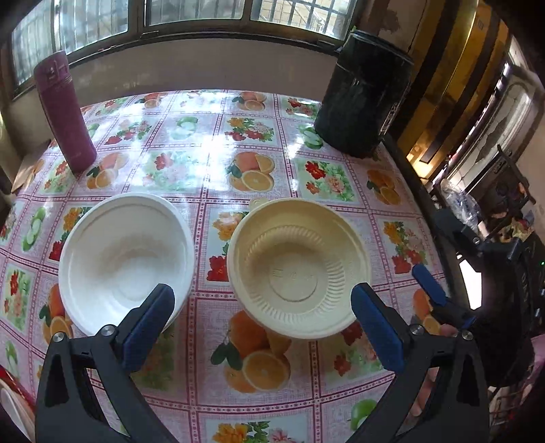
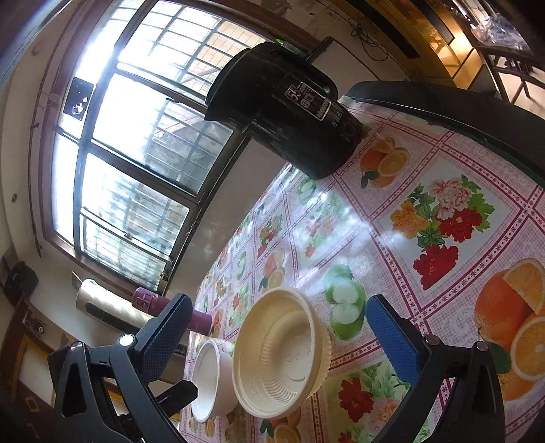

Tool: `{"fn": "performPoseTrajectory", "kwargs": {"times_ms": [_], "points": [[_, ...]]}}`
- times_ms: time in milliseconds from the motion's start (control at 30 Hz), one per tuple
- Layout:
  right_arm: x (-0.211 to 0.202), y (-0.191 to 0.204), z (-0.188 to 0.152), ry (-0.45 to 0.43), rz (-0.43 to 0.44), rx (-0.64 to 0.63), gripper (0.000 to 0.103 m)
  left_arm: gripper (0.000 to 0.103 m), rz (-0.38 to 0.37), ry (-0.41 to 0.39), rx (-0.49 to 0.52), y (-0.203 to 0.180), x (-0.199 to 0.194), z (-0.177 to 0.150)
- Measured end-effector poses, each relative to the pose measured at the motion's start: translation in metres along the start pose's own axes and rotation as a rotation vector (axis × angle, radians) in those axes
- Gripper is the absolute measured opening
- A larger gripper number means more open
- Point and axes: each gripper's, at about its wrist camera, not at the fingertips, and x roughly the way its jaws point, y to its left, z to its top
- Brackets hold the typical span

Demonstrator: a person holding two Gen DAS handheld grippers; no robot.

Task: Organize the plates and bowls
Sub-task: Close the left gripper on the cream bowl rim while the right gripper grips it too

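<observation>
Seemingly apart, white bowl [image 1: 126, 262], cream bowl [image 1: 298, 269], both grippers [image 1: 262, 327] [image 2: 279, 340] spread

Cream bowl [image 2: 282, 354] beside white bowl [image 2: 211, 378], between spread fingers [image 2: 391, 337].

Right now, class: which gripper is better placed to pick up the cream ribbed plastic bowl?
Probably the right gripper: its open jaws frame the cream ribbed plastic bowl; the left gripper sits between both bowls.

Barred window [image 1: 190, 17] bright with daylight, pale wall [image 1: 204, 68], fruit-patterned tablecloth [image 1: 211, 163]
</observation>
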Motion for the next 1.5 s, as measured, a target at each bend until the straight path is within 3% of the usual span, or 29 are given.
{"fn": "performPoseTrajectory", "kwargs": {"times_ms": [100, 233, 400, 533, 700, 833, 1200, 1367, 1500], "points": [[-0.004, 0.001, 0.001, -0.010, 0.009, 0.008, 0.103, 0.103, 0.019, 0.052, -0.012, 0.006, 0.012, -0.004], [-0.009, 0.010, 0.000, -0.029, 0.012, -0.029, 0.103, 0.103, -0.018, 0.108, -0.057, 0.014, 0.024, -0.013], [-0.013, 0.021, -0.002, -0.044, 0.016, -0.078, 0.103, 0.103, -0.076, 0.122, -0.076, 0.009, 0.024, -0.025], [-0.009, 0.019, 0.000, 0.008, 0.031, -0.055, 0.103, 0.103, -0.147, 0.149, -0.127, 0.007, 0.028, -0.030], [0.000, 0.009, 0.001, 0.062, 0.024, -0.018, 0.103, 0.103, -0.154, 0.173, -0.181, 0.014, 0.034, -0.029], [0.011, 0.008, -0.003, 0.121, -0.006, -0.025, 0.103, 0.103, -0.204, 0.203, -0.247, 0.021, 0.038, -0.029], [0.031, 0.000, -0.009, 0.227, 0.031, 0.017, 0.103, 0.103, -0.258, 0.237, -0.359, 0.035, 0.041, -0.018], [0.038, -0.004, -0.011, 0.247, 0.057, 0.056, 0.103, 0.103, -0.348, 0.262, -0.424, 0.042, 0.045, -0.014], [0.047, -0.016, -0.013, 0.294, 0.072, 0.132, 0.103, 0.103, -0.399, 0.266, -0.411, 0.037, 0.043, -0.012]]}}
